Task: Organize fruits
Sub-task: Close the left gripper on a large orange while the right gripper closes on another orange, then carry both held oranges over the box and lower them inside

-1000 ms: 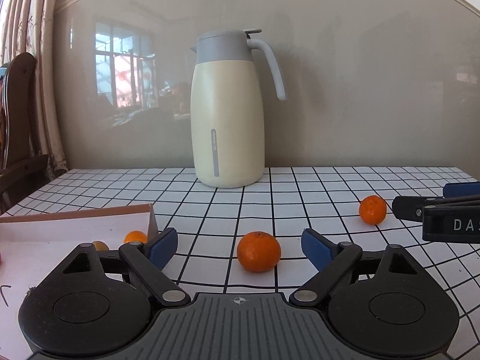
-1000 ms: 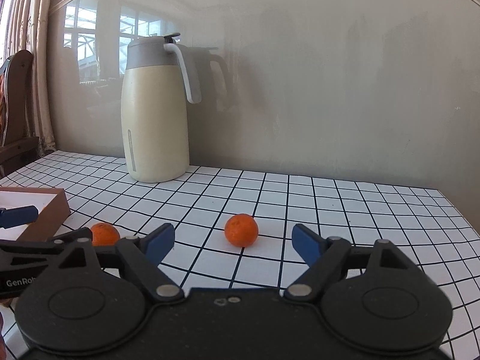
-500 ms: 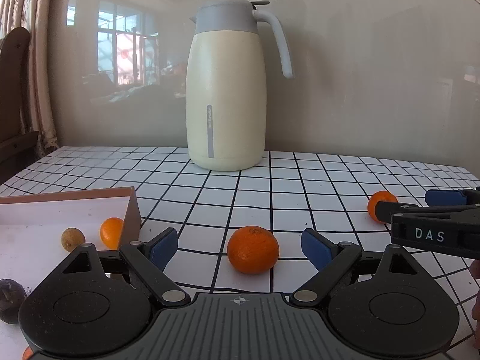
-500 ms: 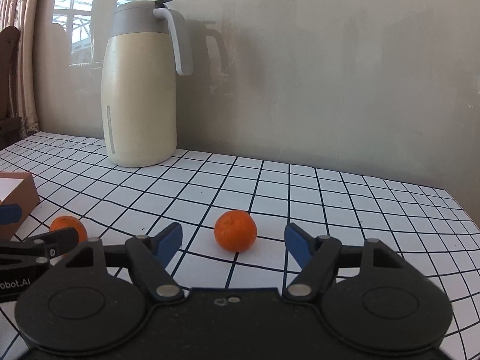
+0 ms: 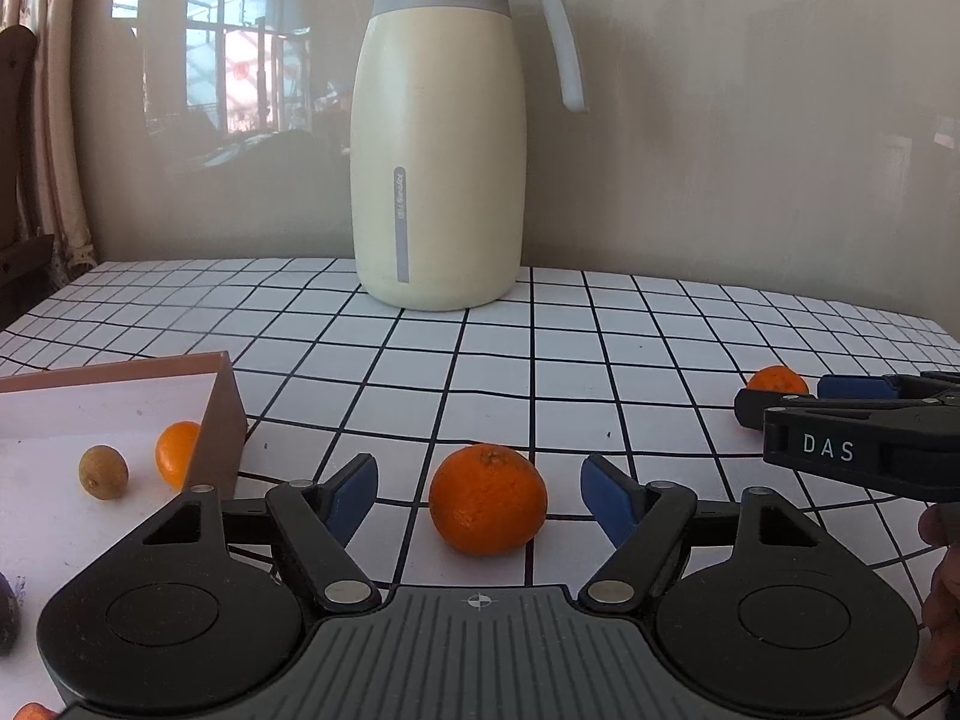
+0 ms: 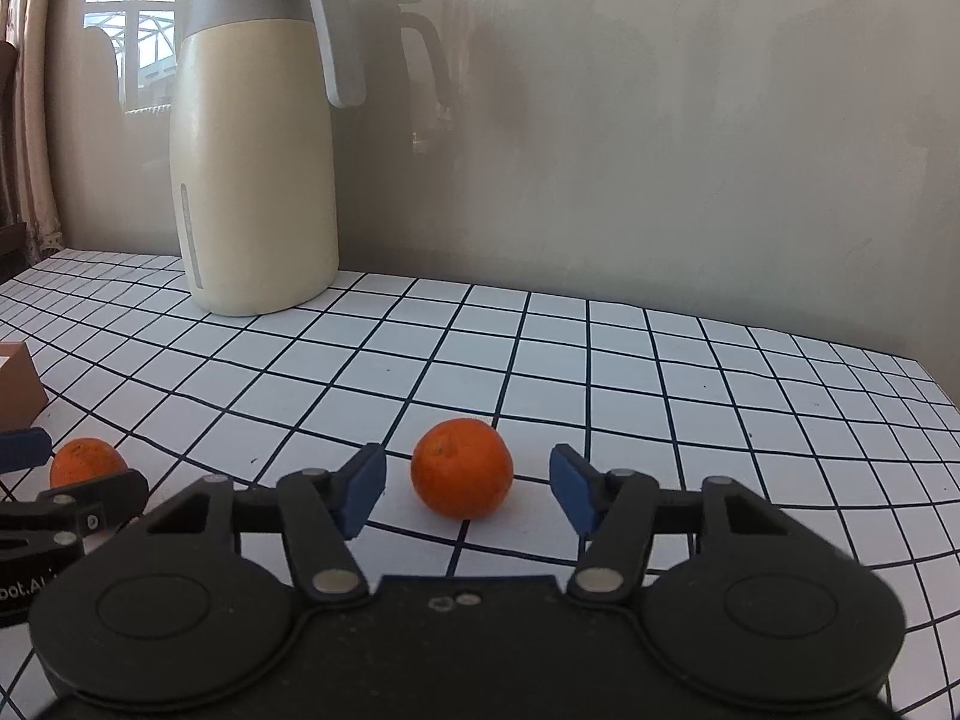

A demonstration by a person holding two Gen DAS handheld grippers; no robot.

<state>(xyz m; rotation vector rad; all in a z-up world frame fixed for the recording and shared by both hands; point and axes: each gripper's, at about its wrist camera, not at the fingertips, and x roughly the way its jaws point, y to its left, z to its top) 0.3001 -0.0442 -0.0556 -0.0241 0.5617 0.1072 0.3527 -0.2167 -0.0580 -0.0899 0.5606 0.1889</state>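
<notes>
Tangerines [image 5: 487, 500] [image 6: 462, 468] untouched between both closing tools [image 5: 479, 495] [image 6: 467, 486], dark fruit [image 5: 7, 615] cut off at frame edge

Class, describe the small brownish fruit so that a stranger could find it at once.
Start at the cream jug on the checked table, then look to the open box at the near left. Inside, beside an orange, lies the fruit: the only small, dull brown-green one.
</notes>
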